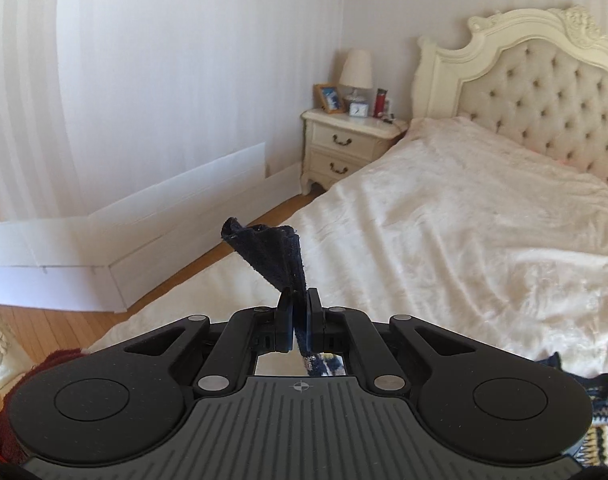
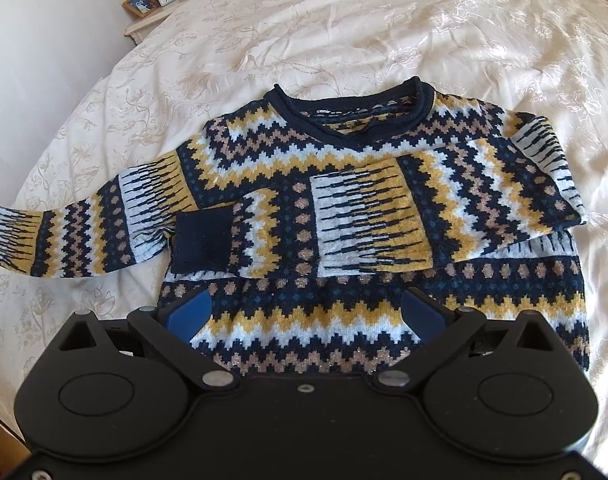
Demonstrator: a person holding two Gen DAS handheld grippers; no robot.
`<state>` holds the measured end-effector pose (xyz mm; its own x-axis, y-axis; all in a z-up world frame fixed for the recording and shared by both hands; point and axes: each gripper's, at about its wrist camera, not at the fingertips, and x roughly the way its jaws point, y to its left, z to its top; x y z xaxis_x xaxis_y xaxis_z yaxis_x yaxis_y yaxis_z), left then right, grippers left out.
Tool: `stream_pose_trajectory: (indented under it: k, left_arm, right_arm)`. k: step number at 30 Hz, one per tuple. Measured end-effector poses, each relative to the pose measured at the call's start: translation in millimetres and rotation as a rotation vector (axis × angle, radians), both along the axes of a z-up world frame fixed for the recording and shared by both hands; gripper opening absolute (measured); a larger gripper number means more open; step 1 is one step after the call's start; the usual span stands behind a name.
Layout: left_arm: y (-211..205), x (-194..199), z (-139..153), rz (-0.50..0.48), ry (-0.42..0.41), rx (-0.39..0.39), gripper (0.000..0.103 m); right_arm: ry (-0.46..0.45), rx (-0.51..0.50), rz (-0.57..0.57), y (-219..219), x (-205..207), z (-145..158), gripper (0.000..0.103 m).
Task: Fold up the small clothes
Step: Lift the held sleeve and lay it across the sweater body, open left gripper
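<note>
Right tongs (image 2: pixel 304 312) spread wide above sweater (image 2: pixel 344 208), flat on bed (image 2: pixel 344 32). Left tongs (image 1: pixel 300 308) clamp its navy cuff (image 1: pixel 272 252).

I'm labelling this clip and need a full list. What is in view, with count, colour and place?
sweater: one, navy, yellow and white zigzag knit, flat on the bed, one sleeve folded across the chest
cuff: one, navy, pinched in the left hand-held gripper
bed cover: one, cream, over the bed
headboard: one, cream, tufted
nightstand: one, cream, beside the bed
lamp: one, cream shade, on the nightstand
picture frame: one, wooden, on the nightstand
clock: one, white, on the nightstand
left hand-held gripper: black, shut on the cuff
right hand-held gripper: black, blue pads, open above the sweater hem
</note>
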<state>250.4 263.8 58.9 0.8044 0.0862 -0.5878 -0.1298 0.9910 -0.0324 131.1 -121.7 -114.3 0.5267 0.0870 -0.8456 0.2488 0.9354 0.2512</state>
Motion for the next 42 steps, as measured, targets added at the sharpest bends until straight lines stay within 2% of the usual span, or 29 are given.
stream_pose_trajectory:
  k: [6,12,18,23,28,32,34,38,40,42]
  left_arm:
    - [-65,-6,25,-0.11,-0.058,-0.036,0.005]
    - [-144,-10,24,-0.249,-0.077,-0.047,0.005]
    - [-224,-17,-9,-0.351,-0.027,-0.092,0.006]
    - [-287,-26,-45,-0.414,0.055,-0.121,0.006]
    - [-332,-31,-83,-0.473,0.14,-0.129,0.007]
    - [-360,-39,-103,-0.523,0.18,-0.075,0.01]
    - [-371,-44,-106,-0.557,0.189,-0.031,0.025]
    - [-381,-61,-106,-0.629,0.167,0.046,0.031]
    - [-387,-68,-110,-0.649,0.166,0.093,0.038]
    - [-378,-74,-113,-0.658,0.172,0.134,0.039]
  right_arm:
    - [-0.014,0.03,-0.01,-32,-18,0,0.101]
    - [-0.028,0.045,-0.038,-75,-40,2,0.101]
    - [-0.037,0.06,-0.073,-119,-57,2,0.101]
    - [-0.042,0.069,-0.093,-150,-69,2,0.101]
    - [-0.042,0.075,-0.109,-173,-77,2,0.101]
    - [-0.041,0.079,-0.109,-182,-79,2,0.101]
    - [-0.044,0.077,-0.107,-184,-79,2,0.101]
    - [-0.041,0.079,-0.114,-182,-77,-1,0.101]
    - [-0.034,0.085,-0.12,-180,-75,-3,0.101]
    - [-0.036,0.084,-0.116,-176,-72,-3,0.101]
